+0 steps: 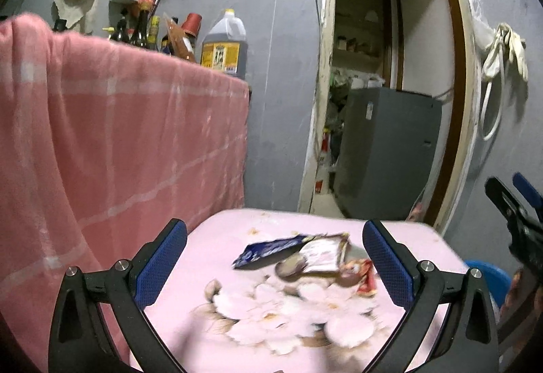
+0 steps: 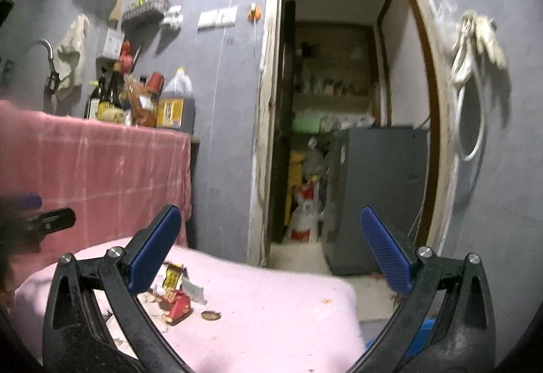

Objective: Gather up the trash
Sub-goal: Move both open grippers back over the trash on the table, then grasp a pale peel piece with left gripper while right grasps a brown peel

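Observation:
A pile of snack wrappers lies on a pink floral cloth (image 1: 237, 332): a blue wrapper (image 1: 268, 251), a white wrapper (image 1: 322, 256) and a red wrapper (image 1: 364, 278). My left gripper (image 1: 275, 257) is open, its jaws wide apart on either side of the pile, above it. In the right wrist view the red wrapper (image 2: 178, 305) and a yellow wrapper (image 2: 173, 274) lie low left on the pink cloth (image 2: 271, 322), with a small brown scrap (image 2: 210, 315) beside them. My right gripper (image 2: 269, 251) is open and empty, right of the pile.
A pink towel (image 1: 118, 135) drapes over a counter at left, with bottles and a large oil jug (image 1: 224, 47) on top. An open doorway (image 1: 373, 84) shows a grey cabinet (image 1: 387, 152). A blue bin (image 1: 488, 278) stands low right of the cloth.

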Available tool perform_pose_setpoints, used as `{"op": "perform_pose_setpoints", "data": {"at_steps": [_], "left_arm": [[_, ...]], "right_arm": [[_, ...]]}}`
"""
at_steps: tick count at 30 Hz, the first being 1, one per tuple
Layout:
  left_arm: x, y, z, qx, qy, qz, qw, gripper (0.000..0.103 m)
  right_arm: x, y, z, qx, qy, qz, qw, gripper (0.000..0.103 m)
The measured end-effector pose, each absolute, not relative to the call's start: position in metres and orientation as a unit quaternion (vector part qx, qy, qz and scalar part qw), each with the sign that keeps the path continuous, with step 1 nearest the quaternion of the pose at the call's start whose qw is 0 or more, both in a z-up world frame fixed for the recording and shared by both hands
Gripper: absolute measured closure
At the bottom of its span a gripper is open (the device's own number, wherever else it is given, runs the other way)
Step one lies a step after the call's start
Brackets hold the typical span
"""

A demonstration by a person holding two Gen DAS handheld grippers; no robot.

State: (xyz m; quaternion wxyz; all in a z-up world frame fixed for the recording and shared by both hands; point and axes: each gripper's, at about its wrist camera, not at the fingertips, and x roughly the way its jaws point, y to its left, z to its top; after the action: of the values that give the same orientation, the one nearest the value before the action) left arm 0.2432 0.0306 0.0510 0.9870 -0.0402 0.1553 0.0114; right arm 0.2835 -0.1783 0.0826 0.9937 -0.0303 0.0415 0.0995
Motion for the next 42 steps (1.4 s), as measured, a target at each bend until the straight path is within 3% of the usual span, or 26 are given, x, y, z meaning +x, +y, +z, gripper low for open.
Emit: {"op": "perform_pose_setpoints", "data": {"at_steps": [7, 12, 14, 17, 21, 26, 33, 38, 42], "left_arm": [[0.266, 0.048, 0.027, -0.042, 0.221, 0.001, 0.974, 0.002], [0.287, 0.048, 0.011, -0.025, 0.286, -0.013, 0.958, 0.003], [0.292, 0.047, 0.007, -0.024, 0.303, -0.021, 0.952, 0.009], [0.302, 0.045, 0.001, -0.025, 0.328, -0.037, 0.943, 0.021], [0.315, 0.04, -0.003, -0.028, 0.349, -0.054, 0.935, 0.028], [0.335, 0.032, -0.009, -0.026, 0.379, -0.075, 0.922, 0.042], [0.348, 0.024, -0.01, -0.024, 0.388, -0.086, 0.917, 0.05], [0.356, 0.021, -0.011, -0.027, 0.392, -0.096, 0.915, 0.061], [0.359, 0.022, -0.013, -0.031, 0.398, -0.099, 0.911, 0.062]], "right_arm": [[0.336, -0.172, 0.056, -0.022, 0.175, 0.121, 0.977, 0.0], [0.349, -0.17, 0.039, -0.026, 0.224, 0.141, 0.964, 0.001], [0.354, -0.165, 0.034, -0.033, 0.243, 0.148, 0.958, 0.002], [0.365, -0.158, 0.027, -0.043, 0.275, 0.156, 0.948, 0.016], [0.375, -0.157, 0.017, -0.037, 0.313, 0.168, 0.934, 0.029], [0.385, -0.158, 0.007, -0.023, 0.35, 0.182, 0.919, 0.037], [0.39, -0.144, -0.004, -0.046, 0.383, 0.199, 0.901, 0.047], [0.393, -0.133, -0.015, -0.063, 0.411, 0.218, 0.883, 0.052], [0.395, -0.13, -0.021, -0.072, 0.429, 0.22, 0.873, 0.056]]}}
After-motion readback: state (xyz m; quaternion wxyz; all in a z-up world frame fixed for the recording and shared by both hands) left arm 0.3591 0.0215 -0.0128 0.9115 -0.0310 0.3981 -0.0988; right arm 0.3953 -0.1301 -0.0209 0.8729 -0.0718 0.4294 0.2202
